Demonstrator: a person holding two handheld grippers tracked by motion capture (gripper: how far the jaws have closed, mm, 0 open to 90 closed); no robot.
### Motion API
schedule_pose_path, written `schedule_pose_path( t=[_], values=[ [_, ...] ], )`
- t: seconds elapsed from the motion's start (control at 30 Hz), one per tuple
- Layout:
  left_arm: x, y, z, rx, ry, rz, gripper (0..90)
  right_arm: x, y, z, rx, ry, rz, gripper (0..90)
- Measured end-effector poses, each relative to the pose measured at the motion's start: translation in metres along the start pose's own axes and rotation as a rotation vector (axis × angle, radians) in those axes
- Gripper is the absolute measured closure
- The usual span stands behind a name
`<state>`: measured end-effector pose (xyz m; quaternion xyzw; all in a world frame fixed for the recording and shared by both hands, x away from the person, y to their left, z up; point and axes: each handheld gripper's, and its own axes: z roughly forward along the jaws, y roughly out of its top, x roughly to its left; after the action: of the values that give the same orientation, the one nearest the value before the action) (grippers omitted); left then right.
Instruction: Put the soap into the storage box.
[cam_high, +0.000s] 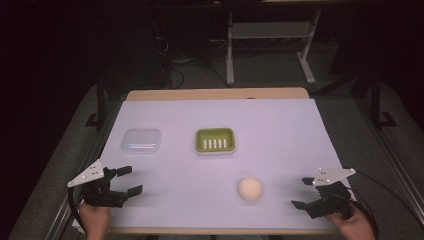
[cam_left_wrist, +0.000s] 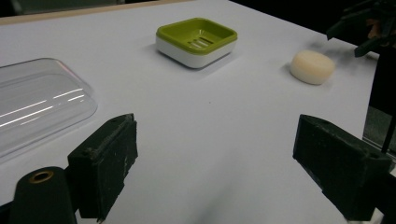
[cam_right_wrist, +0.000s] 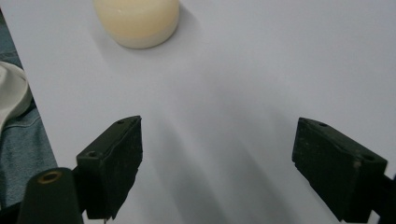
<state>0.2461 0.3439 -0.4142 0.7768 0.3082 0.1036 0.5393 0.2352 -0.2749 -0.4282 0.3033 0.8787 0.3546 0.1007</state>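
A round cream soap bar (cam_high: 249, 189) (cam_left_wrist: 312, 66) (cam_right_wrist: 137, 21) lies on the white table cover (cam_high: 280, 135) toward the front right. A green and white soap dish (cam_high: 215, 140) (cam_left_wrist: 196, 41) sits near the middle, with nothing in it. A clear plastic lid (cam_high: 141, 140) (cam_left_wrist: 37, 100) lies to its left. My left gripper (cam_high: 128, 180) (cam_left_wrist: 224, 165) stands open at the front left corner, nothing between its jaws. My right gripper (cam_high: 303, 192) (cam_right_wrist: 224, 172) stands open at the front right, a short way right of the soap, jaws apart over bare cover.
The wooden table edge (cam_high: 215, 93) shows at the back. Dark floor, cables and a metal frame (cam_high: 270, 37) lie beyond it. A person's hands hold both grippers at the front edge. Blue cloth (cam_right_wrist: 18, 149) shows past the cover's edge in the right gripper view.
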Motion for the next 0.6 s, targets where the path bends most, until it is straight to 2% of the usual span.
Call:
schedule_pose_path(
  t=[0.1, 0.27, 0.57, 0.6],
  values=[
    [-0.002, 0.000, 0.000, -0.003, -0.006, 0.020, 13.2, 0.003, 0.003, -0.001, -0.014, 0.001, -0.004, 15.2],
    [-0.002, 0.000, 0.001, 0.005, 0.002, 0.013, 13.2, 0.007, 0.009, 0.000, -0.025, 0.009, -0.020, 14.2],
    [-0.001, -0.001, 0.002, 0.012, -0.008, 0.014, 13.2, 0.011, 0.019, 0.009, 0.001, 0.033, -0.025, 13.9],
    [-0.002, -0.001, 0.002, 0.010, -0.011, 0.011, 13.2, 0.012, 0.022, 0.010, 0.001, 0.039, -0.037, 13.9]
  ],
)
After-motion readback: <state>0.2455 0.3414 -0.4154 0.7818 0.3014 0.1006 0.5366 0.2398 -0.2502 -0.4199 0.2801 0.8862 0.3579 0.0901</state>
